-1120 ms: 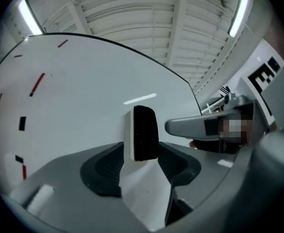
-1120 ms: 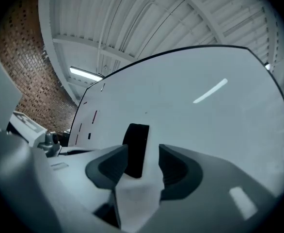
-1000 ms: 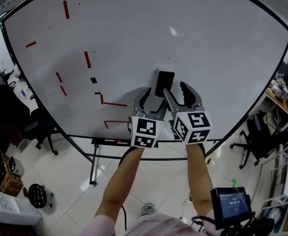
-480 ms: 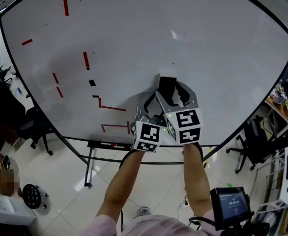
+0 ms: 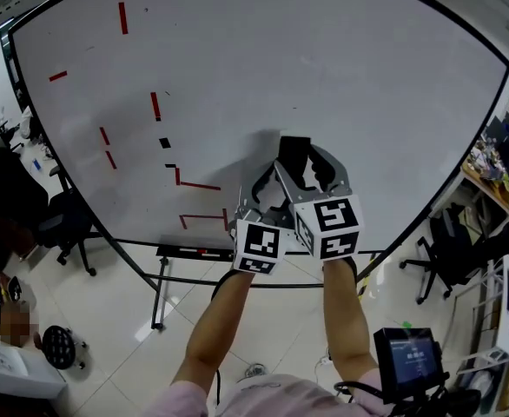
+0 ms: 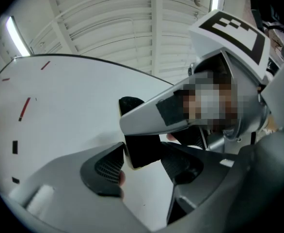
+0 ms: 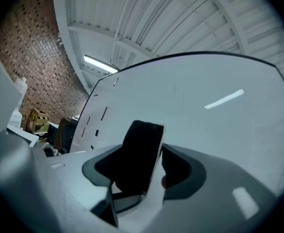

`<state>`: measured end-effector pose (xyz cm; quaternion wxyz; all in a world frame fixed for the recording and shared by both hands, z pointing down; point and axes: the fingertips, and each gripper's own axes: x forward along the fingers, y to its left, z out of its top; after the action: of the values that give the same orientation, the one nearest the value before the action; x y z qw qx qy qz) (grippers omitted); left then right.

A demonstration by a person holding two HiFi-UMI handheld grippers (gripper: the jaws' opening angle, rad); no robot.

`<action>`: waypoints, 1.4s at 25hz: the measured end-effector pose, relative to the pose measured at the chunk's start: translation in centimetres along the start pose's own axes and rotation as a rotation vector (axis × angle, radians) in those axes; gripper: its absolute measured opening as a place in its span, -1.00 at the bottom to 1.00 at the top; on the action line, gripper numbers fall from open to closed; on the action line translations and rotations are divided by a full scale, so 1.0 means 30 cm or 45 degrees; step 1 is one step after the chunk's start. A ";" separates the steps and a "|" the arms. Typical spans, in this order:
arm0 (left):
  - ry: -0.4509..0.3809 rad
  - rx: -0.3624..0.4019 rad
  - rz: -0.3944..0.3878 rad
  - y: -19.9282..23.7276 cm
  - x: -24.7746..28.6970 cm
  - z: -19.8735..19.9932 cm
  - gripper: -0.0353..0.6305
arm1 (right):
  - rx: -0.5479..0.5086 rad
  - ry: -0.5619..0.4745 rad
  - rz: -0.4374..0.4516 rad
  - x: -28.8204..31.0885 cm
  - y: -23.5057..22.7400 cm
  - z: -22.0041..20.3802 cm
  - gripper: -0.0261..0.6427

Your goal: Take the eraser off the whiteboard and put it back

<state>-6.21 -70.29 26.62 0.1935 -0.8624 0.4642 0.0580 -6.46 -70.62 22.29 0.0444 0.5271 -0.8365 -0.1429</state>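
Note:
A black eraser [image 5: 294,150] sticks upright on the whiteboard [image 5: 385,85], low and near the middle. My right gripper [image 5: 307,156] straddles it: in the right gripper view the eraser [image 7: 137,154] stands between the pads of that gripper [image 7: 144,171], with a thin pale strip at the right pad. My left gripper [image 5: 267,188] comes from the lower left. The eraser's lower end [image 6: 141,149] sits between its pads [image 6: 144,165], under a right gripper finger [image 6: 151,115]. Both pairs of jaws have just been closing around the eraser; I see no firm squeeze.
Red and black marks [image 5: 155,105] dot the board's left half. A ledge [image 5: 202,252] runs under the board on its stand. Office chairs stand at the left [image 5: 68,224] and right [image 5: 454,233]. A small screen [image 5: 406,359] hangs at the person's right side.
Both grippers have moved up from below the eraser. The right jaws now straddle it and the left jaws reach its lower end. The eraser has kept its place on the board.

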 end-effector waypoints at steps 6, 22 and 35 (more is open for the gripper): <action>-0.026 0.023 0.004 -0.130 -0.148 0.119 -0.16 | 0.012 -0.055 -0.004 -0.219 0.052 0.068 -0.16; 0.020 0.047 -0.014 -1.224 -1.091 0.536 -0.16 | 0.108 -0.104 -0.006 -1.698 0.324 0.072 -0.16; 0.086 -0.007 0.058 -1.617 -1.622 0.835 -0.17 | 0.172 -0.071 0.086 -2.354 0.563 0.213 -0.16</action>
<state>8.35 1.26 30.82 0.1738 -0.8536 0.4899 0.0344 8.52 0.61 26.39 -0.0098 0.4961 -0.8626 -0.0990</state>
